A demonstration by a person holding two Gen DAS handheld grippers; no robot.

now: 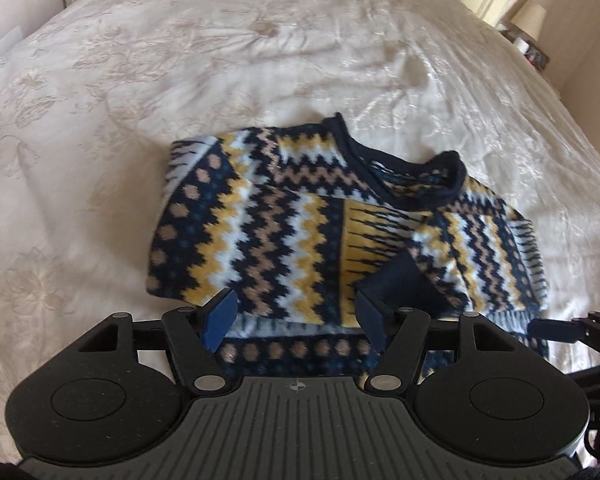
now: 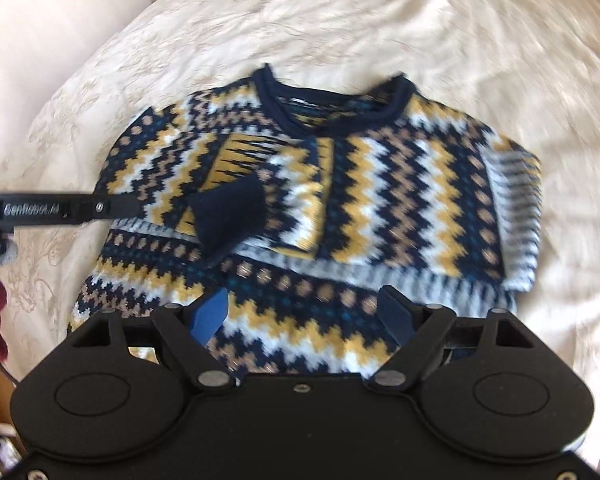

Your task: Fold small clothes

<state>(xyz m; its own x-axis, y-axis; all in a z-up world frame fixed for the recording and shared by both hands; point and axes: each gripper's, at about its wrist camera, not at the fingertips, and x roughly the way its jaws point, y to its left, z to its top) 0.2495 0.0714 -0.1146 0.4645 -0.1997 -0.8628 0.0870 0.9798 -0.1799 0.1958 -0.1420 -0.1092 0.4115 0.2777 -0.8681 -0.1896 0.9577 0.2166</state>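
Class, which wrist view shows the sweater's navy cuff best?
The right wrist view: the navy cuff lies whole, centred on the sweater. The left wrist view shows it partly behind a finger of the left gripper.

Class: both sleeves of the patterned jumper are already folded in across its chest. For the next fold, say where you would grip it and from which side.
Probably the bottom hem of the jumper, from the near side. It lies flat as a straight edge nearest both open grippers, left and right; pinching it at two spread points lets the lower half lift towards the collar.
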